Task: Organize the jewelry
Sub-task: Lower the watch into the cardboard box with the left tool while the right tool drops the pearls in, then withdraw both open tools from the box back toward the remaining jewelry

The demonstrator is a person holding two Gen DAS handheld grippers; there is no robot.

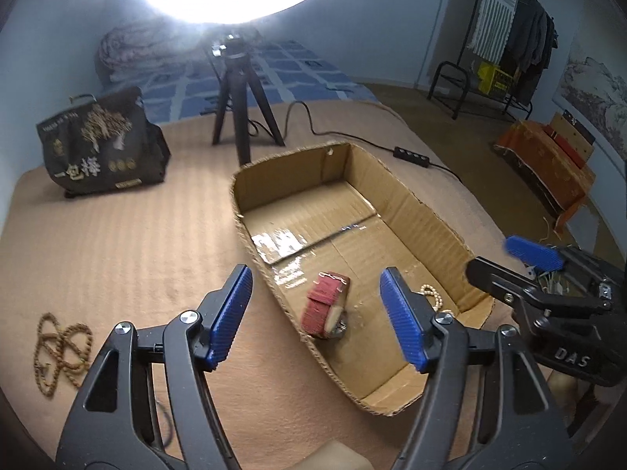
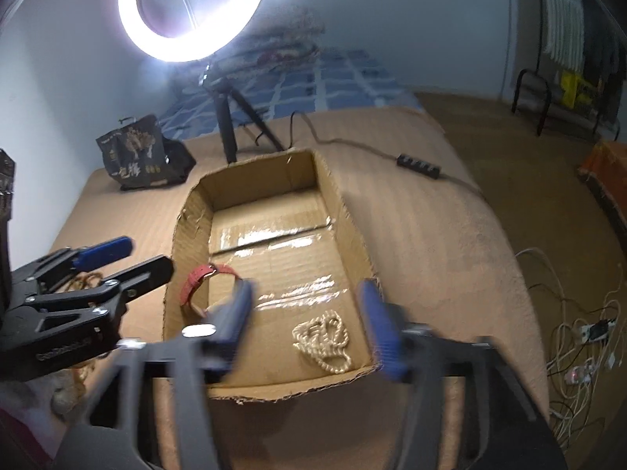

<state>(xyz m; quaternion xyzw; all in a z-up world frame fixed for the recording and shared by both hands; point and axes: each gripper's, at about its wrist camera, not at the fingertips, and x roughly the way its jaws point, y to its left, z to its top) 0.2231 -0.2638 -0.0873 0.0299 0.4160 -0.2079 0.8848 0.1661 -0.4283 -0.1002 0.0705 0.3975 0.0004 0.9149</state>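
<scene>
An open cardboard box [image 1: 411,199] [image 2: 348,227] lies on the tan bed cover. Inside it, a red watch strap [image 1: 323,307] [image 2: 196,278] leans by the near left wall. A cream bead necklace [image 2: 325,337] [image 1: 431,295] lies heaped at the near right corner. My left gripper [image 1: 317,313] hangs open over the box's near end, the strap below its gap, untouched. My right gripper [image 2: 309,325] is open above the cream necklace, nothing between its pads. A brown bead necklace [image 1: 58,348] lies on the cover, left of the box.
A ring light on a black tripod [image 1: 239,117] stands behind the box, its cable and switch [image 1: 411,154] trailing right. A dark printed bag [image 1: 98,145] sits at the back left. Cables and a power strip [image 2: 588,333] lie on the floor to the right.
</scene>
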